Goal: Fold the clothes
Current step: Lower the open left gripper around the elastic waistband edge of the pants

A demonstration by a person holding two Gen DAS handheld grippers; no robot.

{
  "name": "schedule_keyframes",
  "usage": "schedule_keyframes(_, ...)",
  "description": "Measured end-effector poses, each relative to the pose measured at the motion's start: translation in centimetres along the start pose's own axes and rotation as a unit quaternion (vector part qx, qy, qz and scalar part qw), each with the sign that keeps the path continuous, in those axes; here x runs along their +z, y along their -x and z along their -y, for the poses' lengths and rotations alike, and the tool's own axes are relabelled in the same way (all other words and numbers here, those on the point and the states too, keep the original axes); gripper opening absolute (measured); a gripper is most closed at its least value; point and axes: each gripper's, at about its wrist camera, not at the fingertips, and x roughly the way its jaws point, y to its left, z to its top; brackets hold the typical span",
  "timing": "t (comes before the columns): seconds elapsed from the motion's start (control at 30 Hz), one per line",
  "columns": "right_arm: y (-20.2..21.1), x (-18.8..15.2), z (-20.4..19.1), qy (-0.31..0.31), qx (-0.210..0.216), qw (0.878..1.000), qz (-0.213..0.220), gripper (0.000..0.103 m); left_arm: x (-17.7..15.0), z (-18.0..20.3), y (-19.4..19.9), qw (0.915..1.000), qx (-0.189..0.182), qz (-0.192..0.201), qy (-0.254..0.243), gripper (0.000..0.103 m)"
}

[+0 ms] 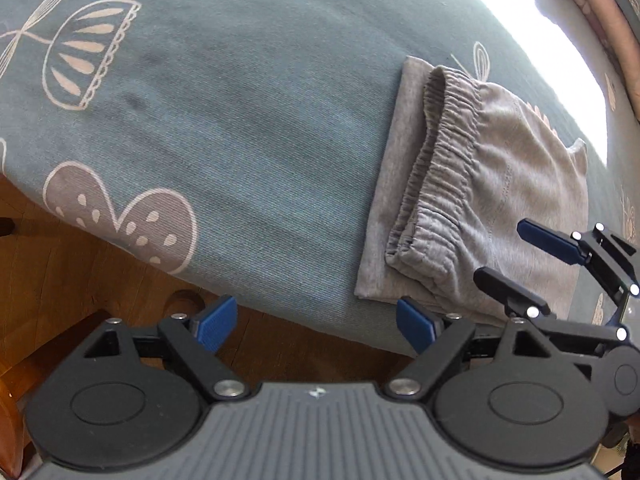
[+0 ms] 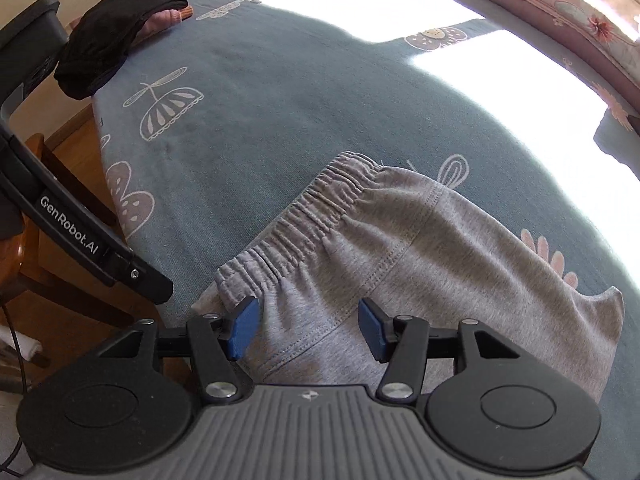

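Grey sweatpants (image 1: 492, 184) lie folded on a teal patterned cloth (image 1: 260, 120), their elastic waistband (image 1: 444, 152) on top, facing left. My left gripper (image 1: 316, 325) stands wide open over the cloth's near edge, just left of the pants' near corner, with nothing between its pads. My right gripper (image 1: 500, 250) hovers over the pants' near right part. In the right wrist view the right gripper (image 2: 308, 326) is open above the grey sweatpants (image 2: 420, 248). Fabric lies under the gap, and the pads do not press on it. The left gripper's body (image 2: 80, 232) shows at the left.
A black garment (image 2: 108, 44) lies on something pink at the cloth's far left corner. A wooden chair (image 2: 24, 248) and wood floor (image 1: 80, 280) sit beyond the near edge. Bright sunlight (image 2: 500, 92) washes out the far right, and pink floral fabric (image 2: 560, 8) runs behind it.
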Motion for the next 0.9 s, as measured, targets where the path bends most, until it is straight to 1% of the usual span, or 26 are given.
schedule_keyframes(0.07, -0.6, 0.0, -2.4, 0.06, -0.013, 0.998, 0.002, 0.062, 0.2, -1.6, 0.1, 0.9993, -0.028, 0.004, 0.026, 0.087)
schedule_keyframes(0.13, -1.0, -0.1, -4.4, 0.113, -0.028, 0.993, 0.005, 0.065, 0.3, -2.7, 0.1, 0.9967, -0.066, 0.012, 0.045, 0.087)
schedule_keyframes(0.2, -1.2, -0.6, -6.2, 0.153, -0.047, 0.987, 0.013, 0.067, 0.6, -2.8, -0.1, 0.9933, -0.103, 0.026, 0.045, 0.089)
schedule_keyframes(0.27, -1.3, -1.0, -7.1, 0.168, -0.057, 0.984, 0.015, 0.069, 1.0, -2.6, -0.3, 0.9893, -0.135, 0.04, 0.038, 0.09)
schedule_keyframes(0.33, -1.5, -1.3, -7.3, 0.169, -0.061, 0.984, 0.008, 0.069, 1.6, -2.1, -0.6, 0.986, -0.157, 0.05, 0.029, 0.09)
schedule_keyframes(0.37, -1.6, -1.5, -7.4, 0.173, -0.071, 0.982, 0.007, 0.07, 2.1, -1.9, -0.7, 0.9839, -0.169, 0.051, 0.03, 0.09)
schedule_keyframes(0.4, -1.8, -1.6, -7.5, 0.178, -0.081, 0.981, 0.008, 0.072, 2.5, -1.8, -0.9, 0.9816, -0.181, 0.051, 0.034, 0.09)
schedule_keyframes(0.47, -2.1, -2.2, -8.0, 0.203, -0.1, 0.974, 0.015, 0.074, 3.5, -1.8, -1.3, 0.9759, -0.208, 0.048, 0.044, 0.09)
schedule_keyframes(0.6, -2.8, -3.6, -8.8, 0.233, -0.122, 0.965, 0.019, 0.075, 4.4, -2.4, -2.3, 0.9632, -0.258, 0.044, 0.061, 0.091)
schedule_keyframes(0.67, -2.8, -4.0, -9.0, 0.236, -0.132, 0.963, 0.022, 0.075, 4.6, -2.2, -3.2, 0.9587, -0.274, 0.043, 0.064, 0.091)
schedule_keyframes(0.73, -2.7, -3.6, -9.0, 0.225, -0.132, 0.965, 0.023, 0.077, 4.7, -1.7, -4.1, 0.9569, -0.281, 0.04, 0.062, 0.091)
schedule_keyframes(0.83, -2.2, -3.7, -8.4, 0.212, -0.133, 0.968, 0.026, 0.077, 4.8, -0.5, -4.9, 0.9638, -0.259, 0.056, 0.031, 0.092)
schedule_keyframes(0.9, -1.8, -3.8, -8.0, 0.205, -0.136, 0.969, 0.027, 0.077, 5.0, 0.2, -5.0, 0.9644, -0.257, 0.063, 0.008, 0.094)
